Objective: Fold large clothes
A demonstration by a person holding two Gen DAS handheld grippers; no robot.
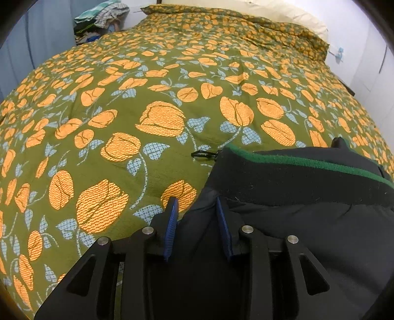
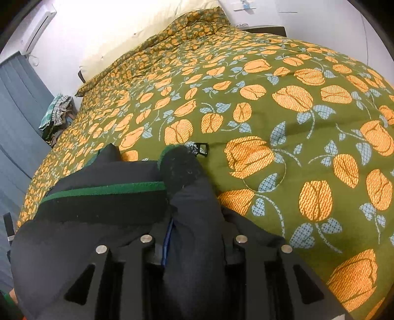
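My left claw (image 1: pixel 197 209) stands part open w/ jacket (image 1: pixel 295 221) cloth loose between the pads. Right claw (image 2: pixel 194 221) is buried in jacket folds, can't tell its grip. Jacket's on the bedspread (image 1: pixel 147 98), near edge. Risk: slack cloth slips, fold goes crooked.

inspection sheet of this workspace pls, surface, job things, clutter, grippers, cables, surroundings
surface: bed under a green spread with orange flowers, mostly bare.
job's things: dark jacket with a green stripe, bunched at the near edge of the bed.
clutter: small black clip on the spread just beyond the jacket.
grippers: left gripper has jacket cloth between its fingers, jaws parted with a gap showing at the left pad. Right gripper has a thick fold filling its jaws; its right pad is hidden.
cables: nothing seen.
surroundings: clothes pile beside the far corner of the bed, cream pillow at the head, white walls.
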